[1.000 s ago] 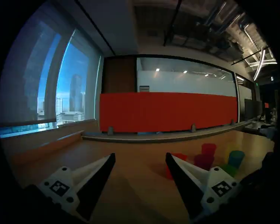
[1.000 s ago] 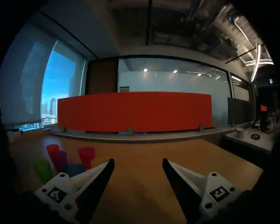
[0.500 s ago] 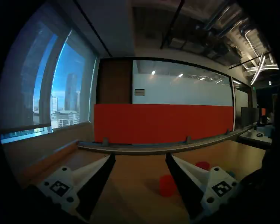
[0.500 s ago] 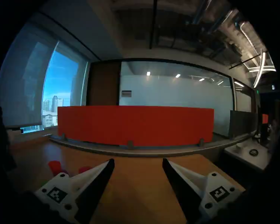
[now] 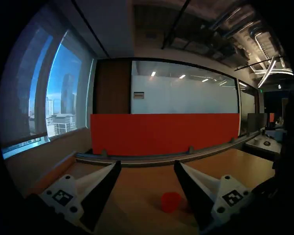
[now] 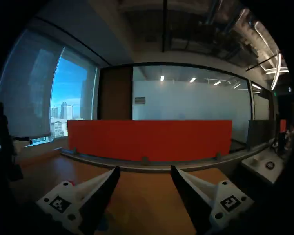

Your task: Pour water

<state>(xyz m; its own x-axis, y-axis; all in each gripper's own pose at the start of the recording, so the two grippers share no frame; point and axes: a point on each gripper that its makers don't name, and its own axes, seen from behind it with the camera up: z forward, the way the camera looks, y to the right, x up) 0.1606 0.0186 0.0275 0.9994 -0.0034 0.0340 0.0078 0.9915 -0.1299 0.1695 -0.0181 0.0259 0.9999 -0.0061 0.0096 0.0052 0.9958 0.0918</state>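
In the left gripper view my left gripper (image 5: 147, 166) is open above a wooden table (image 5: 147, 188), nothing between its fingers. A red cup (image 5: 170, 201) stands upright on the table just below and ahead of the right finger (image 5: 202, 192). In the right gripper view my right gripper (image 6: 145, 172) is open and empty over the same wooden table (image 6: 147, 196). A small bit of red, likely a cup (image 6: 71, 183), peeks out beside its left finger (image 6: 88, 194).
A long orange divider panel (image 5: 162, 133) with a grey rail runs along the table's far edge. Tall windows (image 5: 49, 102) are on the left. A side desk (image 6: 266, 168) with small items stands at the right.
Both cameras have tilted upward and pulled back. The group of coloured cups has slid down out of sight; one red cup remains in the left gripper view. Both grippers stay open.
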